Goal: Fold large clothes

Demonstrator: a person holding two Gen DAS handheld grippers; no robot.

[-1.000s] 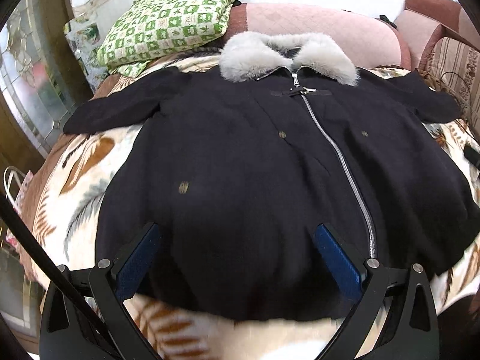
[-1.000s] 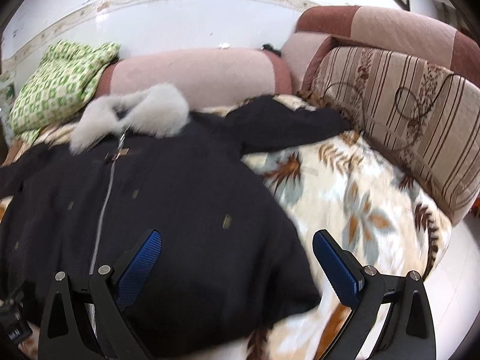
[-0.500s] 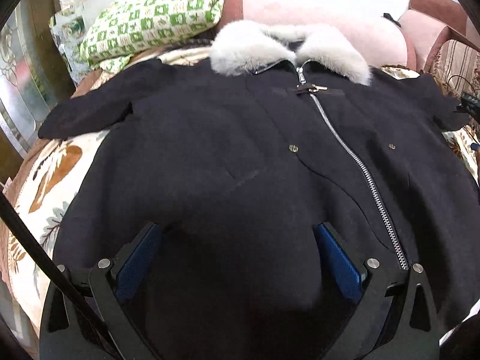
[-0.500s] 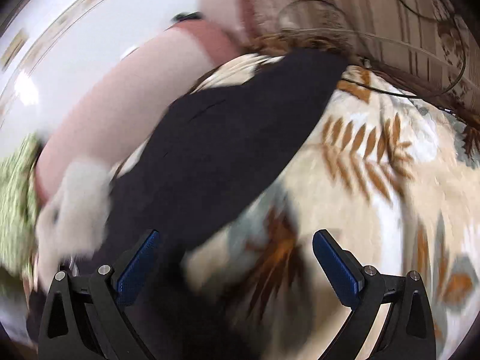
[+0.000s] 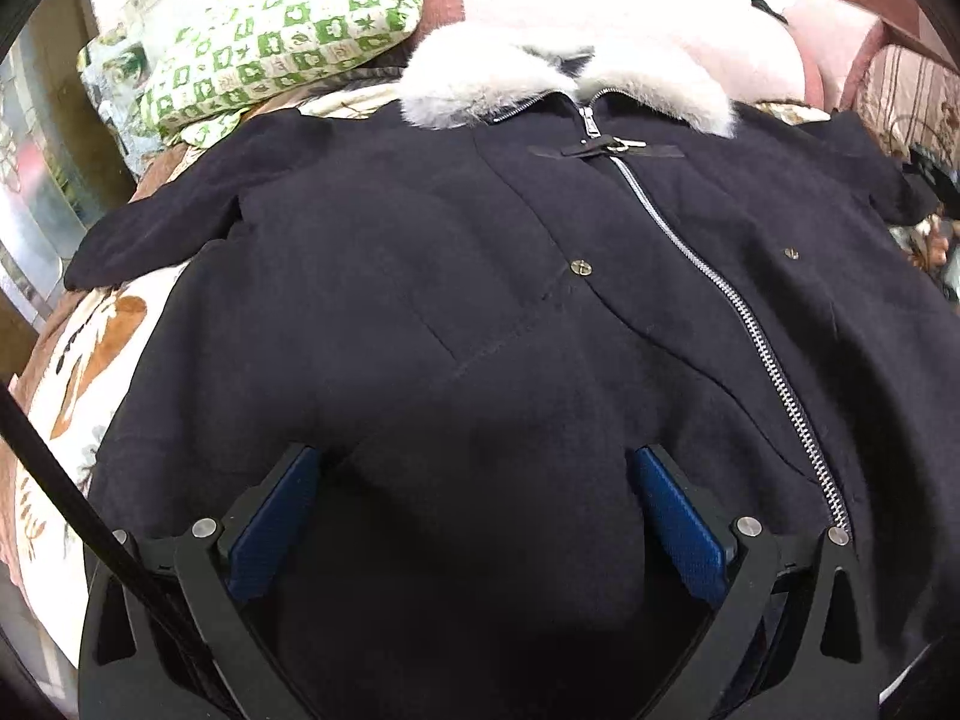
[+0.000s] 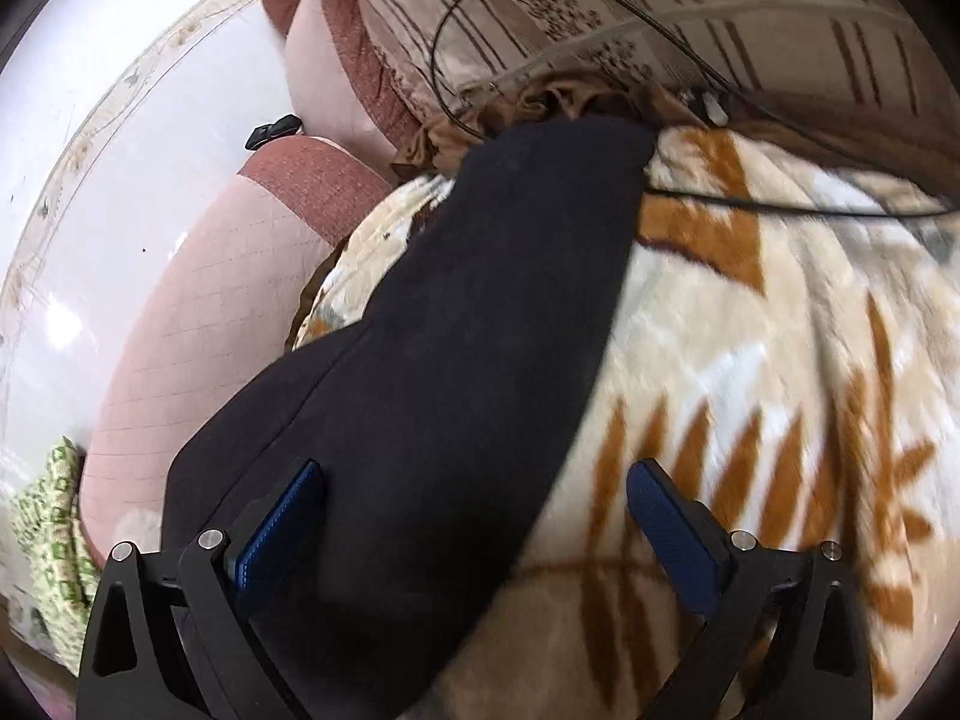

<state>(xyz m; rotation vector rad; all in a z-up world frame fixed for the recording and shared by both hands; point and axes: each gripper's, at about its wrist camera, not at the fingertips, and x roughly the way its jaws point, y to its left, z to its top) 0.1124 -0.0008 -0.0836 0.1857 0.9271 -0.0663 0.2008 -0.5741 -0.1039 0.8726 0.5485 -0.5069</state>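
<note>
A large dark navy coat [image 5: 480, 276] with a grey fur collar [image 5: 564, 81] and a silver zipper [image 5: 738, 306] lies spread front-up on a leaf-patterned blanket [image 5: 90, 360]. My left gripper [image 5: 474, 516] is open, low over the coat's lower front, nothing between its blue pads. In the right wrist view the coat's right sleeve [image 6: 480, 324] stretches toward the sofa corner. My right gripper [image 6: 474, 528] is open over the sleeve near the shoulder; the left pad is above the sleeve, the right pad above the blanket [image 6: 750, 360].
A green-and-white checked folded cloth [image 5: 282, 18] lies at the back left. Pink sofa cushions [image 6: 198, 324] line the back. A striped sofa backrest [image 6: 660, 12] with thin black cables [image 6: 780, 204] stands beyond the sleeve end.
My left gripper has moved forward and lower over the coat's front. My right gripper has swung right and forward, from the coat's hem side to above the right sleeve.
</note>
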